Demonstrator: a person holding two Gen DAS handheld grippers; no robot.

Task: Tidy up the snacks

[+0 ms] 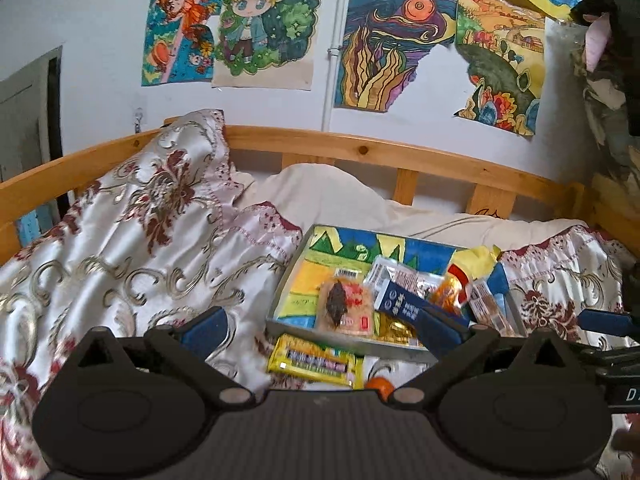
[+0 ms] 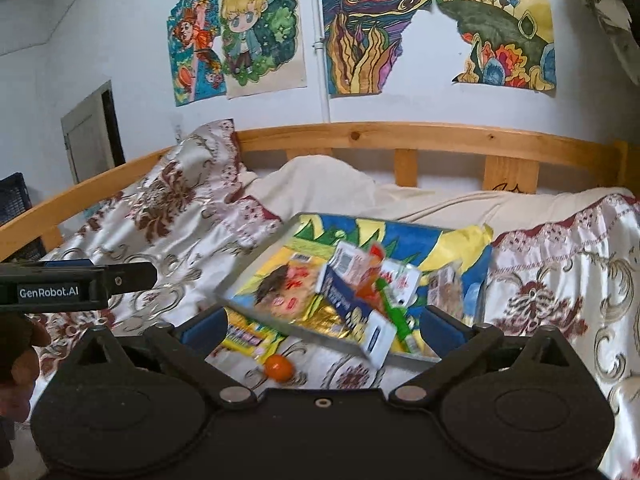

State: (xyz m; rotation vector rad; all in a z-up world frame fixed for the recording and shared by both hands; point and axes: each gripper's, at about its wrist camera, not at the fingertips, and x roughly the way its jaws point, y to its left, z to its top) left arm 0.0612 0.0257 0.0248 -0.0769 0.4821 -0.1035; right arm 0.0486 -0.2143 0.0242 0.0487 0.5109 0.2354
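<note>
1. Left hand-held gripper (image 1: 320,330): black plastic body with blue-padded fingers; the jaws stand wide apart and hold nothing. It hovers over the glossy floral satin bedspread (image 1: 132,248), a cream fabric with maroon blooms and grey scrolls that lies in soft folds.
2. Yellow crinkled-foil snack packet (image 1: 316,362): flat and oblong, it lies on the bedspread just outside the near wall of the tray, between the left gripper's fingers in the left wrist view.
3. Small round orange sweet or fruit (image 2: 279,367): smooth and glossy, it rests on the bedspread near the yellow packet, also outside the tray.
4. Shallow grey rectangular tray (image 1: 360,343) lined with a bright crayon drawing: it sits on the bed and carries the snack heap, which includes a clear packet with a dark dried piece (image 1: 346,306), a stiff navy carton (image 1: 400,300) and several foil and paper sachets overlapping loosely.
5. Right hand-held gripper (image 2: 322,328): same build, jaws likewise apart and empty, poised over the tray's near edge.
6. Step in hand, as a judgement: gathering is part done, with two items stray. The next move likely calls for lowering onto the thin yellow packet and pinching it off the yielding cloth without snagging fabric.
</note>
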